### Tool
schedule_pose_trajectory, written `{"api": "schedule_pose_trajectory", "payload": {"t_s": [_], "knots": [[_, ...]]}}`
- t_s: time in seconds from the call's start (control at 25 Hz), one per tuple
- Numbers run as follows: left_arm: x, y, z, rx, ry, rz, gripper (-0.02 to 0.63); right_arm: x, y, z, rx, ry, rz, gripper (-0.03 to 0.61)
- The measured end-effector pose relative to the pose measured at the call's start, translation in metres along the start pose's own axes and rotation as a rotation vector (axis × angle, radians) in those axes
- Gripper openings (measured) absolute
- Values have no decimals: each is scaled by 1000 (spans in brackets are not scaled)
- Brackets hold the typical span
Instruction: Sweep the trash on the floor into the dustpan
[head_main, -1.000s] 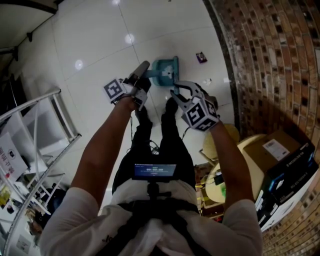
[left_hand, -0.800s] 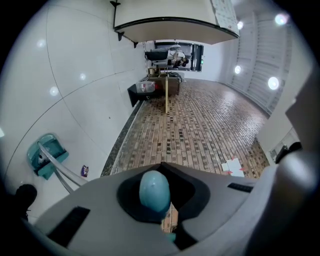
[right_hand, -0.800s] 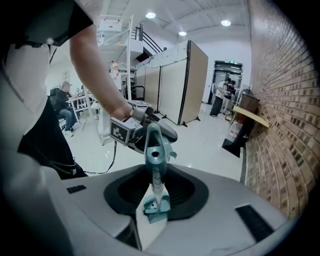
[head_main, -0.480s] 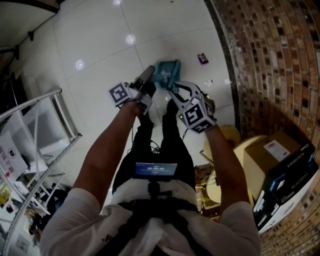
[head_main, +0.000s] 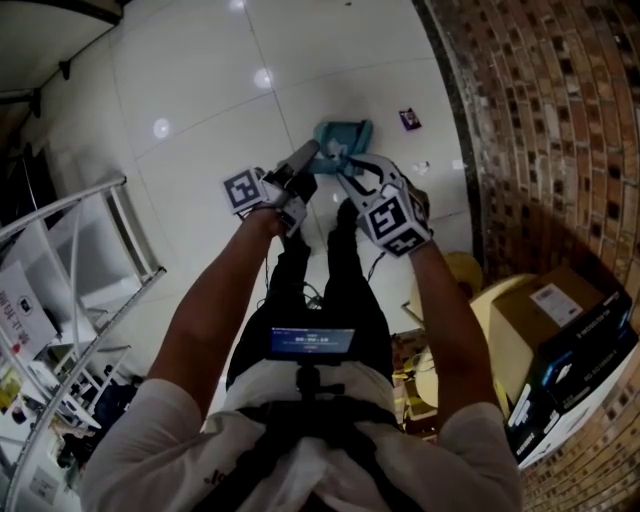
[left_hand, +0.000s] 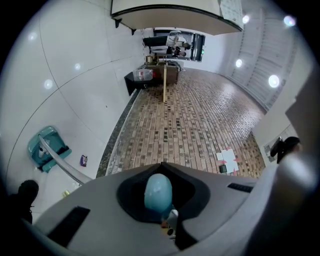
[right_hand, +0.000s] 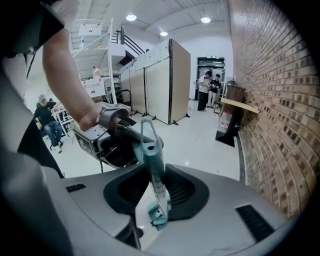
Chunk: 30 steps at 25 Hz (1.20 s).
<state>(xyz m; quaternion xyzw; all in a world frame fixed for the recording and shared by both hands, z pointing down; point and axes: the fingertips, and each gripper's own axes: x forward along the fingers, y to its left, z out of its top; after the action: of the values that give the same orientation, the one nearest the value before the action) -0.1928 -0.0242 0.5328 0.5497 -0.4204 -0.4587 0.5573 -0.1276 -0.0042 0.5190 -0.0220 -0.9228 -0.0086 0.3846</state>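
A teal dustpan (head_main: 343, 138) rests on the white floor ahead of my feet; in the left gripper view the dustpan (left_hand: 46, 147) lies at the far left with a grey rod (left_hand: 65, 165) rising from it. A purple wrapper (head_main: 409, 119) and a small pale scrap (head_main: 418, 166) lie near the brick wall. My left gripper (head_main: 300, 165) is shut on a rounded teal handle (left_hand: 158, 189). My right gripper (head_main: 350, 172) is shut on a flat teal handle (right_hand: 151, 155) with a wire loop on top. Which handle belongs to the dustpan I cannot tell.
A brick wall (head_main: 560, 120) with a dark floor strip runs along the right. Cardboard boxes (head_main: 545, 300) and a round yellow stool (head_main: 455, 275) stand at the right behind me. A white metal rack (head_main: 90, 260) stands on the left. People stand far off by a doorway (right_hand: 209, 90).
Both grippers have moved away from my body and closer together. The teal dustpan has shifted to the right and farther out on the floor.
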Motion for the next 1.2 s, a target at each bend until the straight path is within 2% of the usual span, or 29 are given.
{"api": "schedule_pose_trajectory", "payload": {"t_s": [0.16,0.28,0.44,0.6,0.72,0.84,0.96,1.08,1.2], "knots": [[6,0,-2,19,15,6,1,6,2,6,25,-6,27,109],[9,-1,-2,20,-1,3,1,6,-4,8,124,-52,-5,124],[14,-7,-11,37,24,-18,1,7,-13,18,321,-161,-121,141],[19,-9,-22,44,52,-11,1,7,-23,16,396,-177,-265,146],[20,-8,-21,46,55,-2,1,4,-33,6,337,-114,-363,37],[19,-7,-14,41,31,8,1,-3,-40,2,275,-63,-401,17],[18,-9,-6,35,5,4,1,-15,-45,3,182,-69,-378,11],[22,-16,-3,43,4,-17,1,-35,-56,2,64,-42,-314,8],[28,-21,-2,40,-2,-34,1,-56,-76,-4,42,-15,-263,6]]}}
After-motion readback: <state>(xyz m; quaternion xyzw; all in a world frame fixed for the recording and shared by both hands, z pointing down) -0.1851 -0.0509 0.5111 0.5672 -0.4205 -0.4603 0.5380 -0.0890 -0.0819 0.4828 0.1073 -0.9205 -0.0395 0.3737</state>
